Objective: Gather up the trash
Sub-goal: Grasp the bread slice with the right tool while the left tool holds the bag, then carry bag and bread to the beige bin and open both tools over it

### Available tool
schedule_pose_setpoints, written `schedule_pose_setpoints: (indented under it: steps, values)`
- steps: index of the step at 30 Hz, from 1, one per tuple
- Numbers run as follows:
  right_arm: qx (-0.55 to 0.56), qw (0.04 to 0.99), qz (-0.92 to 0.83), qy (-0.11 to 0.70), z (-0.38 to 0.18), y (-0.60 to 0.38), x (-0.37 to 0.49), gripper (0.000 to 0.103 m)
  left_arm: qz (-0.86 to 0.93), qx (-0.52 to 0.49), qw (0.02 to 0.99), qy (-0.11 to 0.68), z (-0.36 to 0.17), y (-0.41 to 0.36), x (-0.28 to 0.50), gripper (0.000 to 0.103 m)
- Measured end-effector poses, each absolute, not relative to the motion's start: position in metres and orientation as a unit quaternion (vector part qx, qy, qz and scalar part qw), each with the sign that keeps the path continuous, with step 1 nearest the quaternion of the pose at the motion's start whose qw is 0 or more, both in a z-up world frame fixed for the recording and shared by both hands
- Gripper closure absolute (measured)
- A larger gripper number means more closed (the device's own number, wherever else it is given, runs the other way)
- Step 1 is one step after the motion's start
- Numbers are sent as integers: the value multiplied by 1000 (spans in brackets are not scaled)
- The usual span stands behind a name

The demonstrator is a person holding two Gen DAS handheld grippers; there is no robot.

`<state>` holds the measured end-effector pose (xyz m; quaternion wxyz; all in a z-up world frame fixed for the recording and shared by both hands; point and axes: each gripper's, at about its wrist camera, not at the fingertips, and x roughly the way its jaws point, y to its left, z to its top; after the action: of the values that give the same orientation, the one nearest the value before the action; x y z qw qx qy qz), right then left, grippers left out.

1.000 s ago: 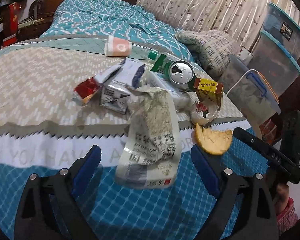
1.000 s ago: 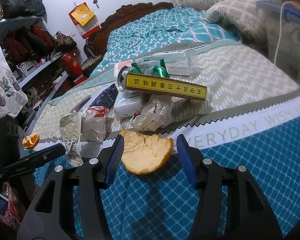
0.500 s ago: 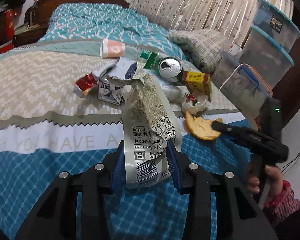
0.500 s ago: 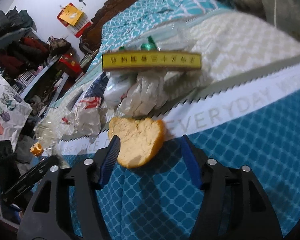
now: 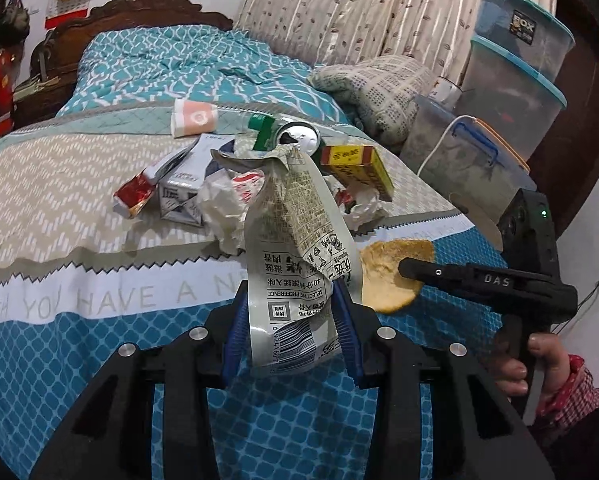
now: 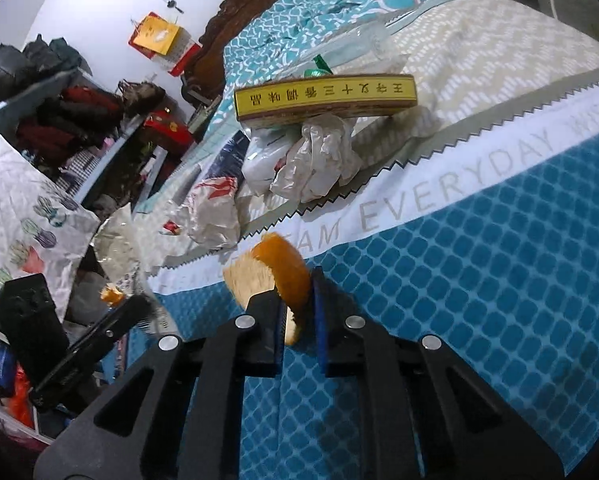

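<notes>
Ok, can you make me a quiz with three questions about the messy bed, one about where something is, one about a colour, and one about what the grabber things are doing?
1. Where is the yellow box?
A. on the trash pile on the bed
B. on the floor
C. inside a storage tub

2. What colour is the outside of the peel?
A. green
B. orange
C. purple

3. What is the left tool doing?
A. hanging empty
B. pinching the snack wrapper
C. gripping the drink can

Answers:
1 A, it rests on crumpled bags on the bed.
2 B, the rind shows orange where the right tool closes on the peel.
3 B, the blue pads press the wrapper's sides.
</notes>
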<state>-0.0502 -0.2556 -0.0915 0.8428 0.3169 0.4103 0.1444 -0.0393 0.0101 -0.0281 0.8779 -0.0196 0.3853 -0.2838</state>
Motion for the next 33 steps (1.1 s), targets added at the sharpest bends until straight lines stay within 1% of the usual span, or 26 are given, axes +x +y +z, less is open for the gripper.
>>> schedule_pose_setpoints:
  steps: [12, 19, 25, 26, 33]
  values:
    - [313, 855, 144, 388, -73, -269, -66, 89, -290, -12, 875, 386, -27, 0, -39, 65]
    - [287, 869, 144, 376, -58, -264, -70, 89, -290, -12, 875, 387, -28, 1, -39, 65]
    - [281, 862, 145, 397, -70, -260, -66, 88, -288, -6, 872, 395, -34, 0, -38, 65]
    - [282, 858, 144, 403, -74, -259, -64, 85, -287, -4, 872, 398, -37, -1, -37, 65]
    - [325, 831, 145, 427, -95, -268, -58, 85, -289, 1, 860, 421, -52, -6, -34, 65]
